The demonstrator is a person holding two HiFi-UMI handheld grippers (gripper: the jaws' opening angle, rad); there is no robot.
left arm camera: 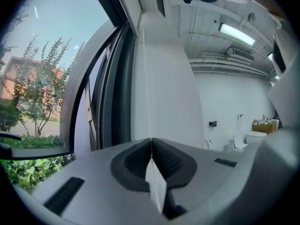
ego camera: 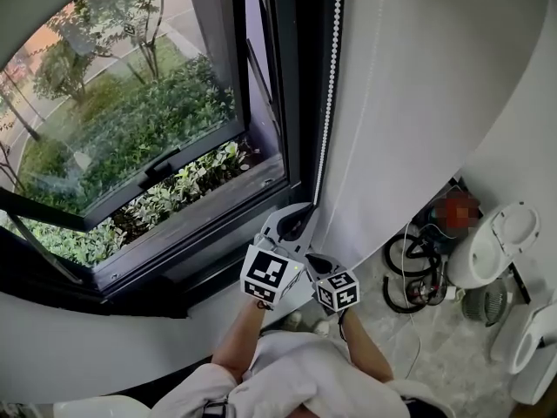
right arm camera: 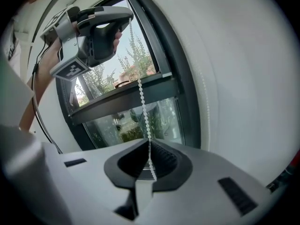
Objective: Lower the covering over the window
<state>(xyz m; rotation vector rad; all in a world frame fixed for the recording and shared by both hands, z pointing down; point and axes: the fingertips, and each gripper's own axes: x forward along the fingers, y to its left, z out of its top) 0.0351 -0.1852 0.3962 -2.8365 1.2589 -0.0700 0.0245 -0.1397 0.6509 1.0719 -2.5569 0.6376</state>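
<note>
A white bead chain (ego camera: 328, 103) hangs down the dark right-hand frame of the window (ego camera: 261, 103), whose glass is uncovered in the head view. My left gripper (ego camera: 305, 213) is shut on this chain at sill height; in its own view the left gripper (left arm camera: 151, 143) pinches the chain (left arm camera: 146, 78), which runs straight up. Just below it, my right gripper (ego camera: 316, 258) is also shut on the chain. In the right gripper view the beads (right arm camera: 142, 97) run from the left gripper (right arm camera: 123, 18) down into the right gripper (right arm camera: 149, 148). A second strand (ego camera: 376, 50) lies against the white surface.
A tilted window sash with a black handle (ego camera: 163, 167) opens over green shrubs. A white wall (ego camera: 435, 103) stands to the right of the frame. On the floor at lower right are a white appliance (ego camera: 496, 242), coiled black cables (ego camera: 409, 277) and a small fan-like grille (ego camera: 487, 303).
</note>
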